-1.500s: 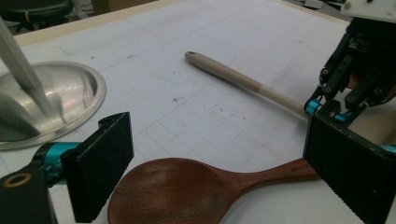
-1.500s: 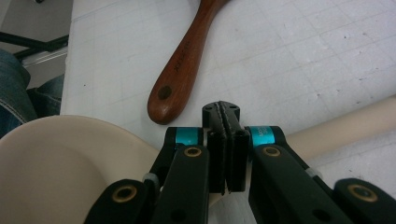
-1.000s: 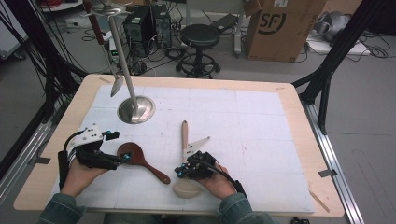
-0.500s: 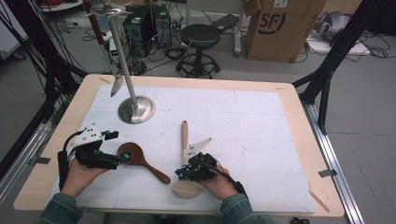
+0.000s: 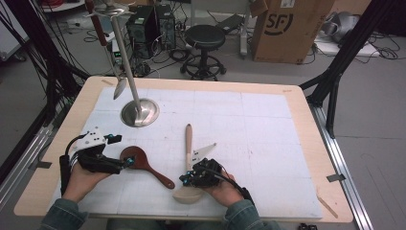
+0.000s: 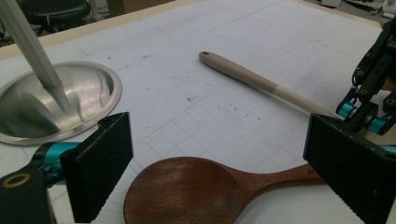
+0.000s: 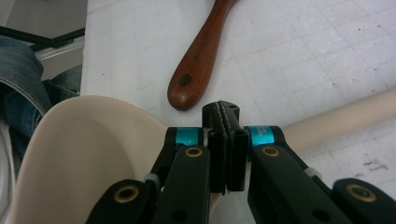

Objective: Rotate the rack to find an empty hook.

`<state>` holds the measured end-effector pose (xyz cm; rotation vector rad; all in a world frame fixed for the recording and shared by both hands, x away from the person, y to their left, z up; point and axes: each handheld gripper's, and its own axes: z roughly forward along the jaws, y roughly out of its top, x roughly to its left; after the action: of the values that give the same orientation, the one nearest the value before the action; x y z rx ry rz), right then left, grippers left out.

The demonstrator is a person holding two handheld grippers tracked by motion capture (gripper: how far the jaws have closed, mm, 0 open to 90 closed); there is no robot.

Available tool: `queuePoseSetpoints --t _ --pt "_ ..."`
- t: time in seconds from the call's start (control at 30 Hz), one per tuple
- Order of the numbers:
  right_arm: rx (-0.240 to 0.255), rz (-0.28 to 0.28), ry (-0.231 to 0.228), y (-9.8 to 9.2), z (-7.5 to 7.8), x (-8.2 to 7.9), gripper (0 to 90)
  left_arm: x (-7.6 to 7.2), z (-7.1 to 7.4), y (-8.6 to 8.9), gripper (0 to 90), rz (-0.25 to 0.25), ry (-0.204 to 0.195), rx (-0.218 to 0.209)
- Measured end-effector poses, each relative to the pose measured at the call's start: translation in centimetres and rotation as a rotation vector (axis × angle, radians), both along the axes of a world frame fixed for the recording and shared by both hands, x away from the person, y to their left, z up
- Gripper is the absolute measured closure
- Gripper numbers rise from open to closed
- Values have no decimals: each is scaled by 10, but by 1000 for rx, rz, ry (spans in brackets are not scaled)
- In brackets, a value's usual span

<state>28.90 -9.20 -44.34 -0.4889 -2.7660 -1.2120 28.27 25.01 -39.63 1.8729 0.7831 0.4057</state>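
Stillness is the whole story over the last second: neither of my hands has shifted, and both spoons lie where they lay in the earlier high views.

My right gripper (image 7: 226, 116) has its jaws pressed flat together with nothing between the pads. It hovers low over the neck of the cream spoon (image 5: 189, 143). That spoon lies near the middle of the desk's (image 5: 306, 124) front edge, bowl at the front and handle pointing toward the far edge. So I have no hold on it yet, and I would have to part the jaws before I could take the handle.

My left gripper (image 5: 120, 151) stands wide apart, one jaw on either side of the bowl of the brown wooden spoon (image 6: 187, 191), and neither pad touches it. This spoon rests on the white mat (image 5: 249, 124) toward the front-left corner, its handle running to the cream spoon's bowl.

The metal stand (image 5: 140, 112) sits near the far-left corner, well apart from both.

I judge this a pause before a grasp. The left side looks ready to close, the right not.
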Motion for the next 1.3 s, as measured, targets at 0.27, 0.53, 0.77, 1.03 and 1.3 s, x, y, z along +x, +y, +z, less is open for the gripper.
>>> queuePoseSetpoints --t 0.27,0.53,0.77,1.03,1.3 --pt "-44 15 -30 9 -2 -1 900 1 0 0 90 -2 -1 -6" --pt "-74 20 -14 6 1 -2 900 0 0 0 90 3 -5 -7" --pt "-88 24 -7 -4 3 -3 900 0 1 0 90 10 -9 -3" --pt "-102 23 0 -17 5 -5 900 0 0 0 88 11 -10 0" --pt "-105 5 19 -31 7 -5 900 1 0 0 88 9 -12 -2"
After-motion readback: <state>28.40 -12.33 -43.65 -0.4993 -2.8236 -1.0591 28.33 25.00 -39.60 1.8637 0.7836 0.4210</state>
